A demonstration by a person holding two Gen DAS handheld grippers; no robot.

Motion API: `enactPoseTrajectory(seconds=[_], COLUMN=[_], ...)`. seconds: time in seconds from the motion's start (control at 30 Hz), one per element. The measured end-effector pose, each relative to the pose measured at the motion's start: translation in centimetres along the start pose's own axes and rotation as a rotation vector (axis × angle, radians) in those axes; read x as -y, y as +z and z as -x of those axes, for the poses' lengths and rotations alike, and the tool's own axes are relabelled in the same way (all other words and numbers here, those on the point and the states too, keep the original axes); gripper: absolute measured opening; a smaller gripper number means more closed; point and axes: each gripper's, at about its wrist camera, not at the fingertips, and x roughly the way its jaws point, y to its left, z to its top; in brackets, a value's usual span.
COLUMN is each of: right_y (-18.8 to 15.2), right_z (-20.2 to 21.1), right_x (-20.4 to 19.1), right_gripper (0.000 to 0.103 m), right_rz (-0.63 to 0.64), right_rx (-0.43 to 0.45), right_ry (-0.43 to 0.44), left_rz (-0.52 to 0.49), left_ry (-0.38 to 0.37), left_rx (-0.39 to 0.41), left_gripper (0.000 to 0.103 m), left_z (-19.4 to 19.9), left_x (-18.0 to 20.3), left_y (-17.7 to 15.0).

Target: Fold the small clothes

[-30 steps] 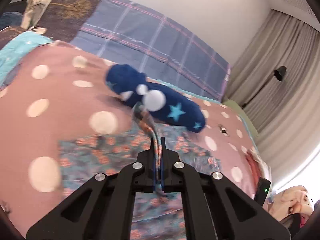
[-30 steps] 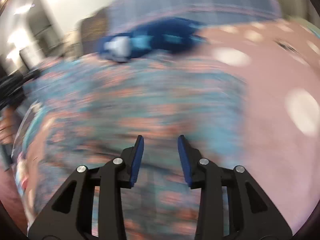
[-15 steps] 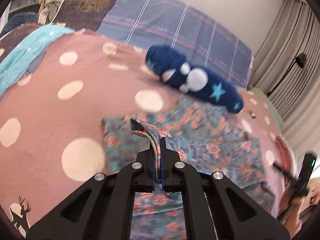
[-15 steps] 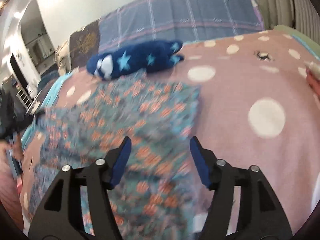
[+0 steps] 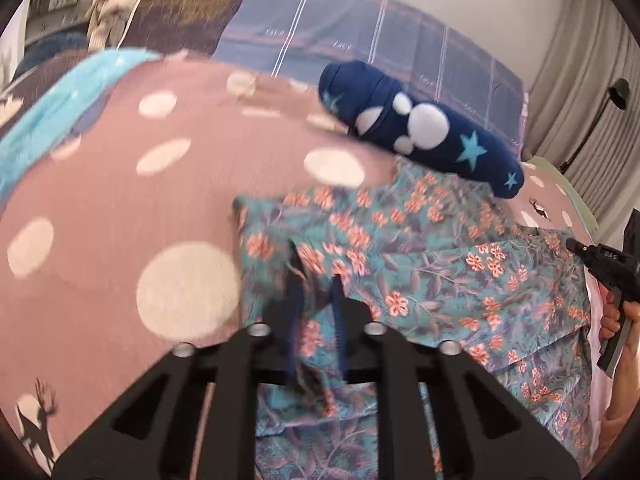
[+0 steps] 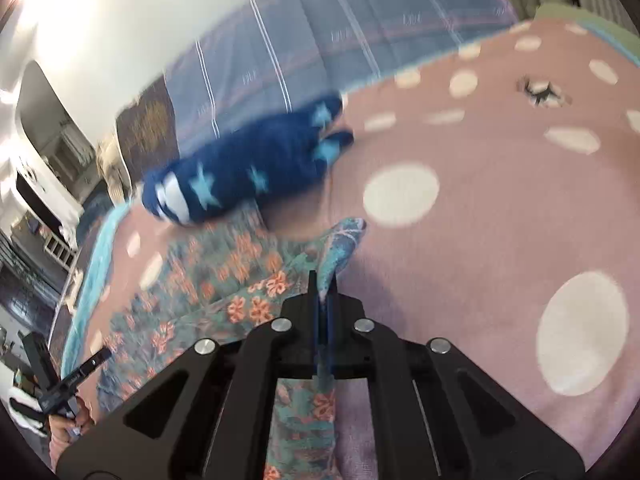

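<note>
A teal floral garment (image 5: 420, 248) with orange flowers lies spread on a pink polka-dot blanket (image 5: 120, 184). My left gripper (image 5: 316, 280) is open just over its near left part; the fabric lies loose between the fingers. In the right wrist view the garment (image 6: 224, 276) spreads to the left, and my right gripper (image 6: 323, 284) is shut on its right corner, which sticks up past the fingertips. The right gripper also shows at the right edge of the left wrist view (image 5: 608, 264).
A navy plush toy (image 5: 420, 132) with stars and white spots lies just beyond the garment, also in the right wrist view (image 6: 244, 172). A plaid pillow (image 5: 380, 52) stands behind it. Curtains (image 5: 580, 80) hang at the right.
My left gripper has opened and let go of the garment fold. My right gripper, open before, has closed on the garment's right corner.
</note>
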Motion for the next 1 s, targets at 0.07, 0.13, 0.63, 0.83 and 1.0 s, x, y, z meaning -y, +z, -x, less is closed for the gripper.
enactPoseTrajectory(seconds=[0.07, 0.13, 0.63, 0.83, 1.0], right_y=[-0.3, -1.5, -9.2, -10.0, -9.5], right_z=[-1.2, -3.8, 2.3, 4.1, 6.4], right_x=[0.0, 0.5, -0.9, -1.7, -2.0], right_gripper=[0.004, 0.017, 0.052, 0.059, 0.039], right_rz=[0.061, 0.153, 0.386, 0.436, 0.367], right_rx=[-0.031, -0.124, -0.142, -0.080, -0.039], right_ry=[-0.081, -0.225, -0.240, -0.314, -0.187], left_rz=[-0.005, 0.016, -0.066, -0.116, -0.032], left_ry=[0.026, 0.026, 0.097, 0.172, 0.061], left_rx=[-0.022, -0.056, 0.036, -0.040, 0.056], left_gripper=[0.009, 0.009, 0.002, 0.012, 0.030], left_z=[-0.9, -1.8, 0.5, -1.1, 3.4], left_x=[-0.1, -0.4, 1.7, 1.6, 1.6], left_y=[0.1, -0.4, 0.5, -1.1, -1.2])
